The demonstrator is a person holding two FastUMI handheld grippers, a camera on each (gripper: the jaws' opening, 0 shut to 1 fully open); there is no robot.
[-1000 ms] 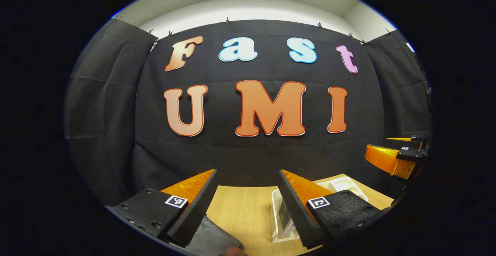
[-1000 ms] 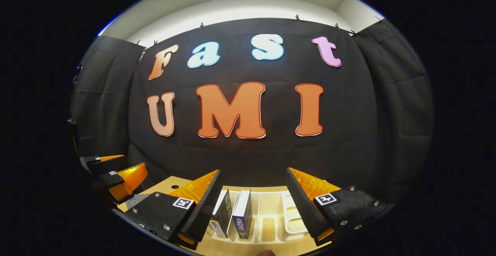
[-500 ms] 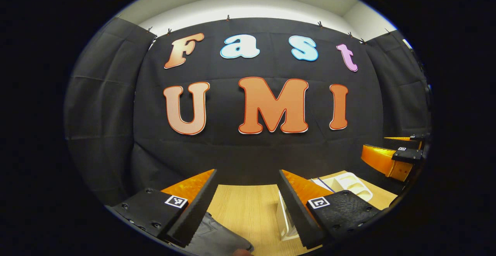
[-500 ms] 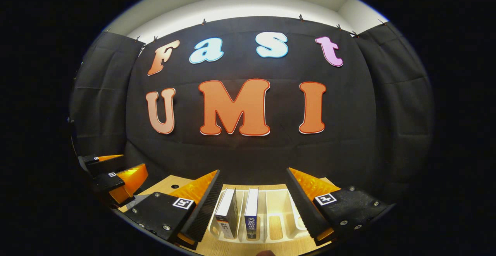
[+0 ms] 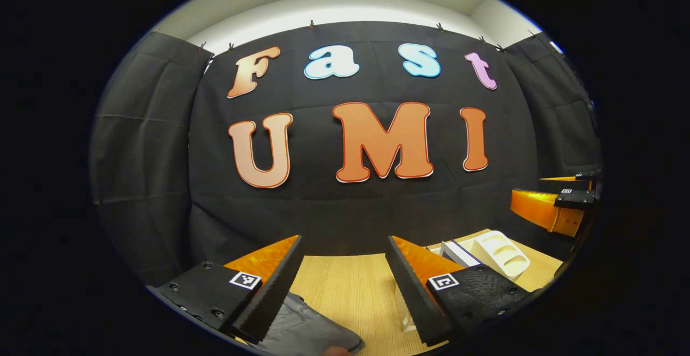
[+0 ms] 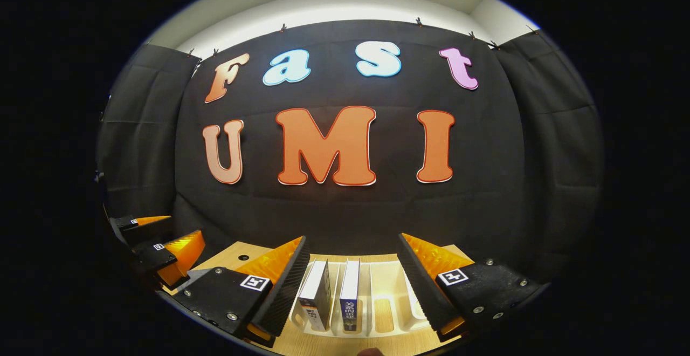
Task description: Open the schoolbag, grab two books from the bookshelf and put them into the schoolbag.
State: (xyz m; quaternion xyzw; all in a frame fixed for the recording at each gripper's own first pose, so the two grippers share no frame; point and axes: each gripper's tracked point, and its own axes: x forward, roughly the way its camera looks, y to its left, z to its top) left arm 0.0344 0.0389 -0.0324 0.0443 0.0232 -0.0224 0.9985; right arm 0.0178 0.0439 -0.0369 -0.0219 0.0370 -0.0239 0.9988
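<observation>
In the left gripper view my left gripper [image 5: 345, 291] stands open above the wooden table [image 5: 345, 286], nothing between its fingers. The grey schoolbag [image 5: 307, 331] lies at the bottom, just under the left finger. The white bookshelf [image 5: 501, 253] sits to the right, and my right gripper [image 5: 550, 205] hovers open beyond it. In the right gripper view my right gripper [image 6: 353, 286] is open and high over the white bookshelf [image 6: 385, 302]. Two books stand upright in it: a dark one [image 6: 318, 302] and a blue-spined one [image 6: 349, 302]. My left gripper [image 6: 156, 242] shows at the far left.
The black cloth wall closes off the back and both sides of the table. In the right gripper view the table's left part has a small dark hole [image 6: 243, 258]. A slot at the bookshelf's right end [image 6: 418, 305] holds no book.
Both views have tilted slightly down and shifted. The schoolbag shows more in the left gripper view, and the bookshelf has slid right there. Both grippers stay open.
</observation>
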